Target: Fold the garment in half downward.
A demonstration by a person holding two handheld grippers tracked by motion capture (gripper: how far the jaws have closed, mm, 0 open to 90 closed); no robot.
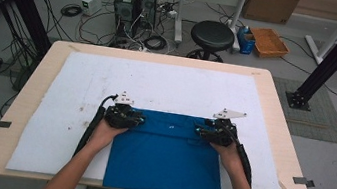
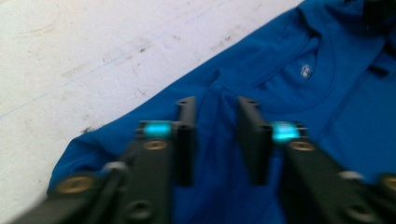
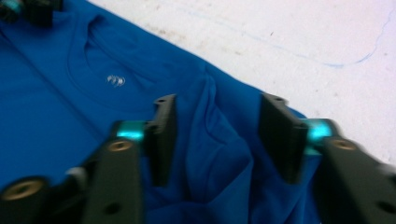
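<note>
A: Status of the blue shirt (image 1: 167,155)?

B: It lies folded into a rectangle on the white board (image 1: 76,91), collar end away from the person. Left gripper (image 2: 217,140) has its jaws parted, a ridge of shoulder fabric between them; right gripper (image 3: 224,140) is wider, straddling bunched cloth.

A: Remaining?

B: Probably another fold; neither claw has clamped yet.

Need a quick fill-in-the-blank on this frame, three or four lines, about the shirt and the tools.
1. The shirt is ____ in colour.
2. It lies on a ____ mat on the table.
3. The left tool has its jaws ____, with a ridge of shirt fabric between them.
4. The right tool is at the shirt's ____ edge in the high view.

Missing words: blue; white; open; far
</note>
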